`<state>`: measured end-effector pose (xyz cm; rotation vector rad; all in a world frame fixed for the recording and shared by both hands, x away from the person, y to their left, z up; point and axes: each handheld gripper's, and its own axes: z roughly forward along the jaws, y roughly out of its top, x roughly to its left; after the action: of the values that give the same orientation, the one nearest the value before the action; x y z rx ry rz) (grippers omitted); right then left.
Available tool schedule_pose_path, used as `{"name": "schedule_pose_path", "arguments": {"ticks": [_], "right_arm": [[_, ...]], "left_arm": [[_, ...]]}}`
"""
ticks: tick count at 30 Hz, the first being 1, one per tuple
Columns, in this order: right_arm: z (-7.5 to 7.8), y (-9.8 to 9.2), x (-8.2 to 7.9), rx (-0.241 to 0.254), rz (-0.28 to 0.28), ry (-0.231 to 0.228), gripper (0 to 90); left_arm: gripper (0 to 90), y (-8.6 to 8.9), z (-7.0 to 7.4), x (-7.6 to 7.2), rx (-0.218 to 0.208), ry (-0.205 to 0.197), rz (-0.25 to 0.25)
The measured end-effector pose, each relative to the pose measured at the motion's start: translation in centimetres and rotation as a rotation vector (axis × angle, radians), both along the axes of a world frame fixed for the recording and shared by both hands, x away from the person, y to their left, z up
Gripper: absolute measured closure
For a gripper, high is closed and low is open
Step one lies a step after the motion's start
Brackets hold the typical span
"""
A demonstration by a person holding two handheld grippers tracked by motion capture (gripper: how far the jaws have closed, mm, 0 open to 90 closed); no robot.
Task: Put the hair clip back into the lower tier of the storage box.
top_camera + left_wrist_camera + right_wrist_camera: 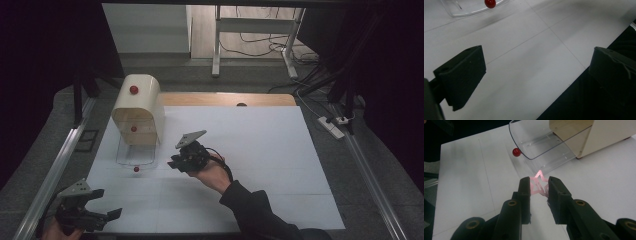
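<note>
Surface: white worktop point(260, 165), dim room beyond.
Star clip: pink star clip point(539, 184) pinched in the right gripper point(538, 187), near the worktop's middle.
Drawer: clear drawer point(541, 143) pulled out of the cream box point(138, 109) toward the left edge, red knob point(516, 152) at its front.
Left gripper: left gripper point(102, 202) released, at the near left corner.
Advice: keep the clamp firm, clear the drawer's front rim, let go low inside.

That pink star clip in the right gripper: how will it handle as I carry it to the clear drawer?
The pink star clip looks thin and flat, so probably light and a bit springy. The right gripper pinches it by its edges, so it could twist or slip if knocked. Its open outline looks delicate; squeezing harder might bend it. Being flat, it should lie still once set in the clear drawer.
</note>
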<state>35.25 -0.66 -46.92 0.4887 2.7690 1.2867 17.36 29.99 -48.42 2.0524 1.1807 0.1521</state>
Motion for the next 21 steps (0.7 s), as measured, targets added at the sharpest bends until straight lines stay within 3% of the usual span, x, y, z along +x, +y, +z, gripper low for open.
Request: {"name": "schedule_pose_path", "arguments": {"ticks": [13,21], "right_arm": [[-0.5,2.1,0.7,0.029,0.002,0.008,72.2],[-0.8,3.5,0.7,0.015,0.019,-0.018,72.2]], "left_arm": [[1.0,0.0,0.0,0.0,0.001,0.0,0.0],[1.0,0.0,0.0,0.0,0.0,0.0,0.0]]}}
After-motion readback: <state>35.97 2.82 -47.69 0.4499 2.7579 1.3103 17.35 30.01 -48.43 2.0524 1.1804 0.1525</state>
